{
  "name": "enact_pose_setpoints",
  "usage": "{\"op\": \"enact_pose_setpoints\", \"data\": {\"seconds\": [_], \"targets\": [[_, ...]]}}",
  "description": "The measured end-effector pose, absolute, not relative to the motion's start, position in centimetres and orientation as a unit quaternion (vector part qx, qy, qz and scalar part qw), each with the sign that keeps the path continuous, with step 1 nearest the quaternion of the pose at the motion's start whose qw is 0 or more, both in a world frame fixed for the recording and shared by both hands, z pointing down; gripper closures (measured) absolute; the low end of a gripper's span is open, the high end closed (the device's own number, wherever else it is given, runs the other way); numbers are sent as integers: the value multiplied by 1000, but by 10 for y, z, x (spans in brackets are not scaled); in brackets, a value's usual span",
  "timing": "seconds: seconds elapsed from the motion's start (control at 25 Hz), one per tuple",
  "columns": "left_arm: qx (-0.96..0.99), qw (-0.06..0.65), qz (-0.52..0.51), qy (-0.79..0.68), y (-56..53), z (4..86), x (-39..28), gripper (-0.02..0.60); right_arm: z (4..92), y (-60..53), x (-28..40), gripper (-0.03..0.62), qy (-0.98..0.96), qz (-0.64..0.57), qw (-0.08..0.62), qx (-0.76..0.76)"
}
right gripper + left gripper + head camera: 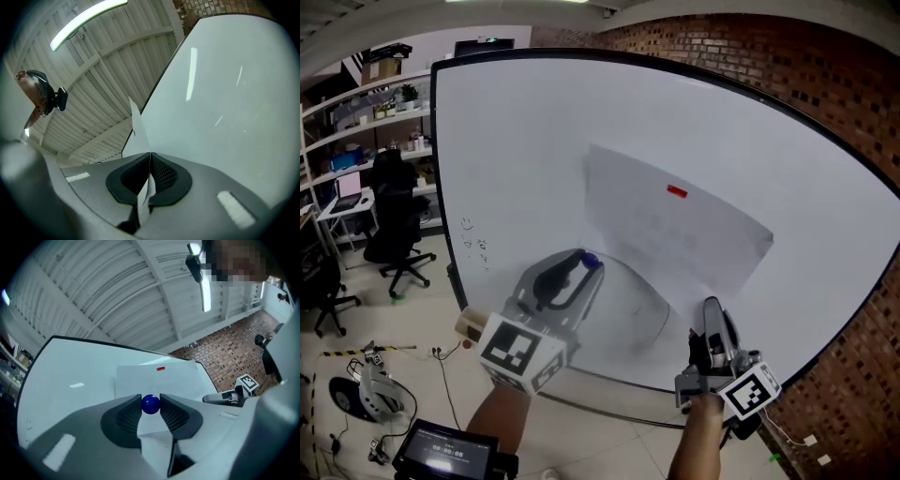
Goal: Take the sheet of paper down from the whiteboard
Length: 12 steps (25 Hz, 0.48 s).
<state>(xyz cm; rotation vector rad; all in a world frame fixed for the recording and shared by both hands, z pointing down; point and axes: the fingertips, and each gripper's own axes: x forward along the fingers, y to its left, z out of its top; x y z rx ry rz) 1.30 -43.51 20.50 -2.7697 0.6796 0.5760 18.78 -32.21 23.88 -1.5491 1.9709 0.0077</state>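
Note:
A white sheet of paper (675,234) hangs on the whiteboard (516,141), with a small red magnet (677,191) near its top edge. The sheet's lower part bends off the board toward my right gripper (710,314), which is shut on its bottom edge. In the right gripper view the paper (138,136) runs edge-on between the closed jaws (150,161). My left gripper (586,265) is below the sheet's left side, shut on a small blue ball magnet (151,404). The left gripper view also shows the sheet (159,380) and the red magnet (161,368).
A brick wall (825,94) stands behind and to the right of the board. Black office chairs (394,225) and shelves (366,122) are at the left. A small screen device (441,452) and cables lie on the floor below.

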Motion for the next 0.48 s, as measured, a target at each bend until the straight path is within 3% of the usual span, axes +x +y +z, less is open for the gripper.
{"op": "enact_pose_setpoints", "data": {"seconds": [0.28, 0.48], "targets": [[-948, 70, 181, 253, -391, 258, 0, 459, 287, -266, 180, 582, 748, -42, 327, -577], [-944, 54, 165, 281, -311, 289, -4, 459, 319, -183, 180, 582, 730, -34, 272, -626]]}}
